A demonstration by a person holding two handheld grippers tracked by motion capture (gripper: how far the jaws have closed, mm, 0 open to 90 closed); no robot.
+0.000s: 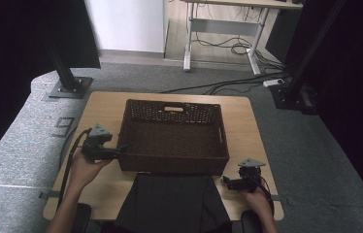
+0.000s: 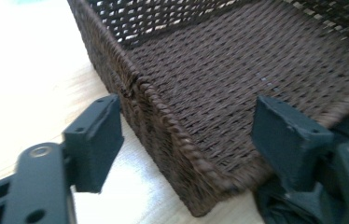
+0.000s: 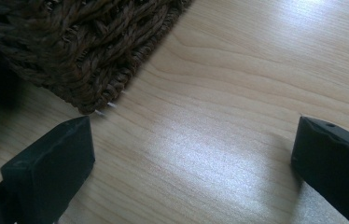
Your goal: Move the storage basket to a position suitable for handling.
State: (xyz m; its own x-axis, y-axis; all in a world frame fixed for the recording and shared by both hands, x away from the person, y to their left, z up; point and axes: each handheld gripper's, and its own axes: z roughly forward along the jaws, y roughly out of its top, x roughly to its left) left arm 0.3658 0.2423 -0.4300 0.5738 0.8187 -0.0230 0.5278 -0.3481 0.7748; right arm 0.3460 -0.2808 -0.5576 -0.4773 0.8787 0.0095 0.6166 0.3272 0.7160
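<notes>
A dark brown woven basket (image 1: 173, 165) stands in the middle of the wooden table (image 1: 247, 126), with nothing visible inside it. A dark folded cloth (image 1: 172, 201) lies on the table just in front of the basket. My left gripper (image 1: 120, 151) is open at the basket's near left corner. In the left gripper view its jaws straddle that corner (image 2: 163, 121), one outside the wall and one over the woven floor. My right gripper (image 1: 226, 181) is open and low over the table near the basket's near right corner (image 3: 93, 79), holding nothing.
The table's front edge runs under the forearms. Black frame posts (image 1: 65, 73) stand beyond the table's far left and far right. Cables (image 1: 238, 48) trail over the floor under a desk at the back.
</notes>
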